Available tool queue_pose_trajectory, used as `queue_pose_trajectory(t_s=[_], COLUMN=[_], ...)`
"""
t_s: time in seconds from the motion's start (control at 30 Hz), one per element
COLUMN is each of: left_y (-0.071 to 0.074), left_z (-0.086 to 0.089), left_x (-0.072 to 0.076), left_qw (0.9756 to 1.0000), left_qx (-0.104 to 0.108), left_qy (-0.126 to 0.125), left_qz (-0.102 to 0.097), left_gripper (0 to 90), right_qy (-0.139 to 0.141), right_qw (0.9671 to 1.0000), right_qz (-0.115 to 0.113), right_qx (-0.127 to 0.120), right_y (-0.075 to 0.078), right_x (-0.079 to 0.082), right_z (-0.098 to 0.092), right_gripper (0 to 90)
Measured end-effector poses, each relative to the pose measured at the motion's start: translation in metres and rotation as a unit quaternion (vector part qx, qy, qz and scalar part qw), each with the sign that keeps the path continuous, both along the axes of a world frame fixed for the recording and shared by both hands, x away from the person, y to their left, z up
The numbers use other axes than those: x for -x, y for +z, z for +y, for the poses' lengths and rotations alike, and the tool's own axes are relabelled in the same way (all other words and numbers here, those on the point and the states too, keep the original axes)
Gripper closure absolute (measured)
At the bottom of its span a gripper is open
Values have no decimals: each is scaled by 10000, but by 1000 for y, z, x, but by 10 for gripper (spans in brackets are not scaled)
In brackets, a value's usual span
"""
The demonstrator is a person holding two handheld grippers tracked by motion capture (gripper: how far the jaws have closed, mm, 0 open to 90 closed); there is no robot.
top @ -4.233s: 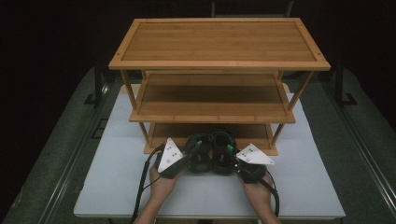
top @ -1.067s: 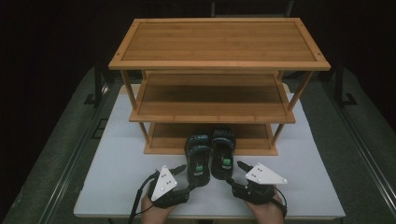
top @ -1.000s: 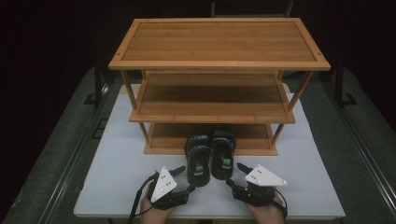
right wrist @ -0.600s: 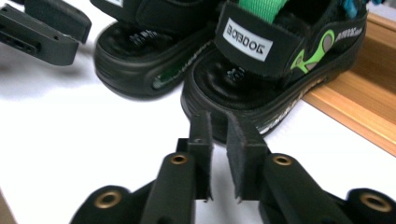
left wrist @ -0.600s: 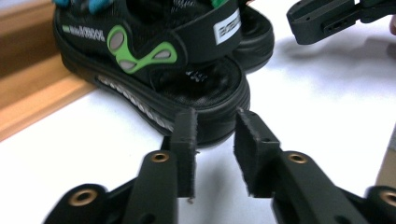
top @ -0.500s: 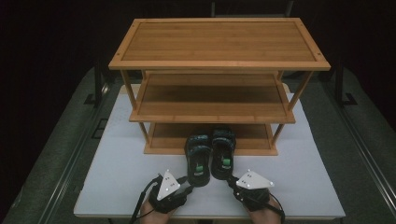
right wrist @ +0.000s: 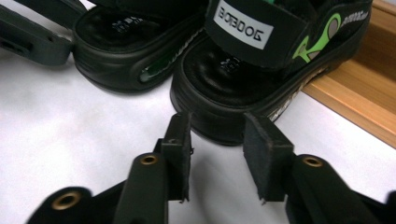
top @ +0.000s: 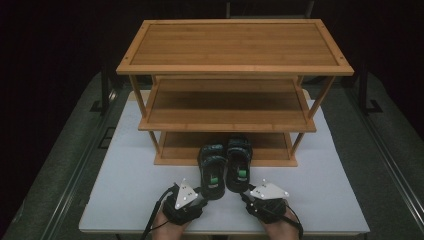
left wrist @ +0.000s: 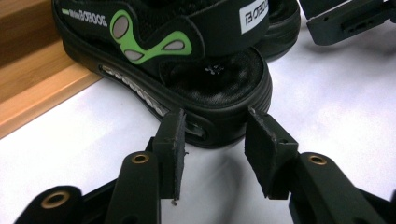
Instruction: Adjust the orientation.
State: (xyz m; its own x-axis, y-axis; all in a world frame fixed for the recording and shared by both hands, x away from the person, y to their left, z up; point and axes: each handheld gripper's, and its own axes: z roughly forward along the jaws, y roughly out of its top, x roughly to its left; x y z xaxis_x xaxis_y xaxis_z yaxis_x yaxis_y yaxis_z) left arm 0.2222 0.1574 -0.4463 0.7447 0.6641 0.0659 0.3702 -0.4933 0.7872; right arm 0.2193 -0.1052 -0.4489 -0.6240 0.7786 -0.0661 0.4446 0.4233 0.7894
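Left tongs [left wrist: 215, 140] sit low at the near edge of the white bench [top: 125, 190], pads parted and empty, just short of the heel of the left sandal [left wrist: 187, 60]; their jaws have just been opening a little, with nothing between them. The right tongs [right wrist: 217, 140] mirror them beside the right sandal [right wrist: 275, 60], pads also apart, also just opened wider, the heel rim lying just beyond the tips without contact.

From the high view, the left tongs [top: 200, 192] and right tongs [top: 247, 192] flank the heels of the pair, each topped by a grey three-cornered plate and held by a hand at the bottom edge. The left sandal [top: 212, 167] and right sandal [top: 239, 162], black with green accents and a white label on the strap, stand side by side on the bench, toes against the bottom tier of a three-tier bamboo shoe rack [top: 235, 55]. All the rack's shelves are bare wood.
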Motion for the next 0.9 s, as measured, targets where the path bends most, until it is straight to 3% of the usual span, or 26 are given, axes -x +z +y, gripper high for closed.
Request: queue_pose_trajectory(t_s=[0.3,0.7,0.9], left_y=[3,17,21], left_z=[-3,4,4], left_x=[-8,-19,-29], left_qw=[10000,9995,9993], left_qx=[34,104,150], left_qy=[14,197,237], left_qz=[-24,-238,-241], left_gripper=[594,614,622], right_qy=[-76,-95,-130], right_qw=[10000,9998,9996], right_qz=[44,-129,-151], right_qx=[32,-128,-180], right_y=[-2,8,11], right_x=[-6,-11,-16], right_z=[1,6,8], right_gripper=[532,574,583])
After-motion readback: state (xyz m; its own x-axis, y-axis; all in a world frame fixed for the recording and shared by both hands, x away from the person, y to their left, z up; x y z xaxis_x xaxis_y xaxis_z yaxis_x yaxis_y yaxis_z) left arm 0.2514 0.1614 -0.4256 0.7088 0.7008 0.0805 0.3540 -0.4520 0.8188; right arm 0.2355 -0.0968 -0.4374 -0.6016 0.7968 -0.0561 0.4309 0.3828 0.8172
